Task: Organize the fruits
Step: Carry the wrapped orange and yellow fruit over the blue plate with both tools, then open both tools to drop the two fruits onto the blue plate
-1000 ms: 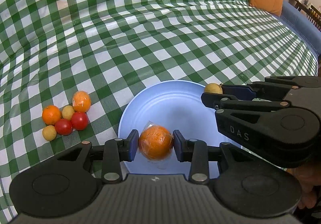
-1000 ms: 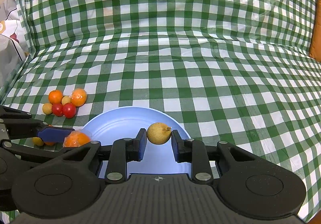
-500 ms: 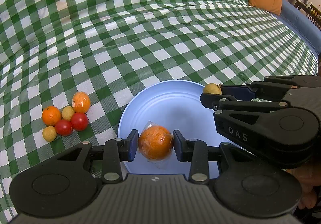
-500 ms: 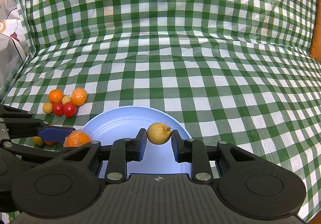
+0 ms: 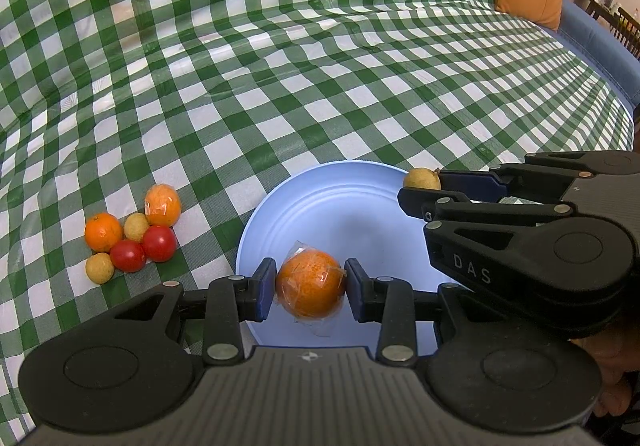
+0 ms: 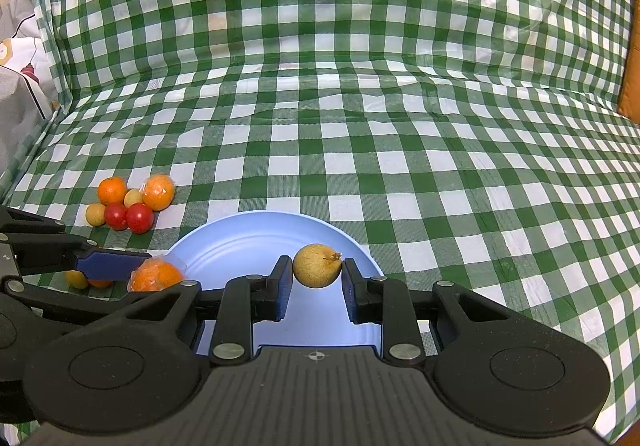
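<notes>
Fruits sit in both grippers above the blue plate (image 5: 332,206): the left gripper (image 5: 310,283) clamps a plastic-wrapped orange (image 5: 310,282), the right gripper (image 6: 316,270) pinches a small tan longan (image 6: 317,265). Six more fruits (image 5: 132,232) cluster on the checked cloth (image 5: 320,66) left of the plate.

We see a glossy, creased checked cloth (image 6: 360,174) under a smooth, matt blue plate (image 5: 340,206). Our wrapped orange (image 5: 310,283) wears shiny clear film; the tan fruit (image 6: 317,265) looks rough and dull.
</notes>
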`<state>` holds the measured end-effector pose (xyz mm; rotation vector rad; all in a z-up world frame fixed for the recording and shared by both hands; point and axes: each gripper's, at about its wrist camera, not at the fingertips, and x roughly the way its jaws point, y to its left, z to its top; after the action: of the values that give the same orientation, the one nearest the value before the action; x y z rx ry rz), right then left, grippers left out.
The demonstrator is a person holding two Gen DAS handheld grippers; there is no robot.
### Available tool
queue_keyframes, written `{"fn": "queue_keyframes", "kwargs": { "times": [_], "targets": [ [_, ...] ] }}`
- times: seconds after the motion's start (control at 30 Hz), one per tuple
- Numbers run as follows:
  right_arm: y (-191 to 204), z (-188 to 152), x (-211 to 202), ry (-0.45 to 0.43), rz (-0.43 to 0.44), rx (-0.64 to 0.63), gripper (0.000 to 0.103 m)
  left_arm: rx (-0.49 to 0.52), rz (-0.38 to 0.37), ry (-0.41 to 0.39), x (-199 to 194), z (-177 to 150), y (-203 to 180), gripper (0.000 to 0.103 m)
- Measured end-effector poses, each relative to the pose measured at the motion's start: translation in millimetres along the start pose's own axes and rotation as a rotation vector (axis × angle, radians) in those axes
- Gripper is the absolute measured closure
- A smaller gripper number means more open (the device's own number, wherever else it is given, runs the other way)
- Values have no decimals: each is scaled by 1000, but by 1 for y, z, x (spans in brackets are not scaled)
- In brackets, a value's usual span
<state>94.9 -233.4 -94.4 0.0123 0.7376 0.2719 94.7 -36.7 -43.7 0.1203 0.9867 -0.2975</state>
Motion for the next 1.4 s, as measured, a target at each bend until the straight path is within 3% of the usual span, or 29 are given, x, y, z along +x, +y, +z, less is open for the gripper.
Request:
{"fn": "queue_keyframes", "kwargs": {
  "times": [1.07,1.13,1.2,1.23,1.4],
  "targets": [
    [-3,1,1,1,4,-2,75,2,0,-1,-1,2,0,61],
    [-4,2,2,3,1,3,72,6,10,-7,-1,3,0,60],
    [-6,3,2,1,-18,11,55,8,16,-16,-3,4,1,57],
    [-7,3,2,-2,-31,17,52,6,16,-19,-3,4,2,56],
    [-9,3,2,-1,-37,39,50,11,24,-25,-4,4,1,56]
  ]
}}
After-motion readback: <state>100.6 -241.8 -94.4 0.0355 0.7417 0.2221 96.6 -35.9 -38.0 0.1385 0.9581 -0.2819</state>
